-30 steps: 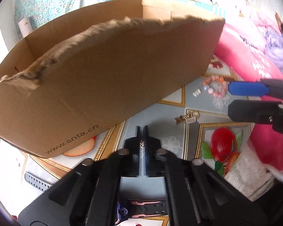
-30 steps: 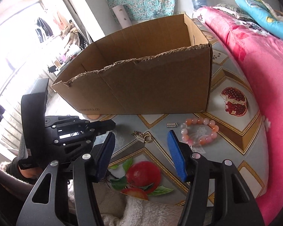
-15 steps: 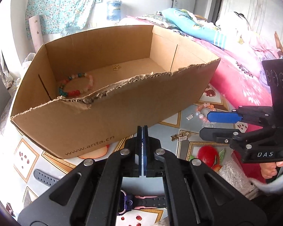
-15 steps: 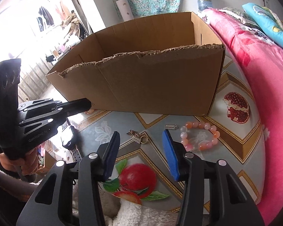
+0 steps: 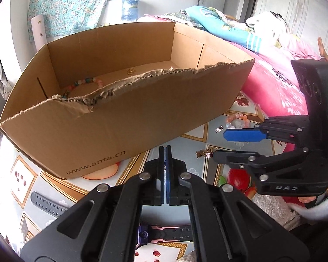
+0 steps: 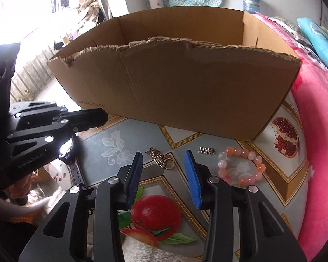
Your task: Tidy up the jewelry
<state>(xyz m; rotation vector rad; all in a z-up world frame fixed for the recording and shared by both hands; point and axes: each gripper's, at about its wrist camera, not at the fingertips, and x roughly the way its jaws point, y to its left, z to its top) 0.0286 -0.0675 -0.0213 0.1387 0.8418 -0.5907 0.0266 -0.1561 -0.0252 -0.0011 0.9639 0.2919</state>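
Fruit pictures and gold borders covered the tablecloth [image 6: 111, 144] where the jewelry lay, with a pink blanket [image 6: 317, 131] along its right side. On this cloth, in front of the cardboard box [image 6: 185, 83], a gold ornament with a ring [image 6: 160, 159] lay just ahead of the right gripper [image 6: 164, 163]. The jaws of this gripper were closing, but nothing was between the blue pads yet; the ornament was beyond their tips. A little to the right of it lay a small silver clasp [image 6: 206, 150], and beside that a bracelet of pink and orange beads [image 6: 240, 166], both near the front wall of the box but not touching it.

Inside the box, seen from the left wrist camera, a bracelet of mixed coloured beads [image 5: 81, 85] rested on the floor near the left end, and a small gold piece [image 5: 130, 71] lay apart from it, toward the back wall.

The left gripper [image 5: 165, 152] hung over the cloth before the box with its jaws pressed fully together and holding nothing. Below it a dark watch with a perforated strap [image 5: 48, 205] lay on the cloth. A hand [image 5: 306, 198] held the right gripper from behind.
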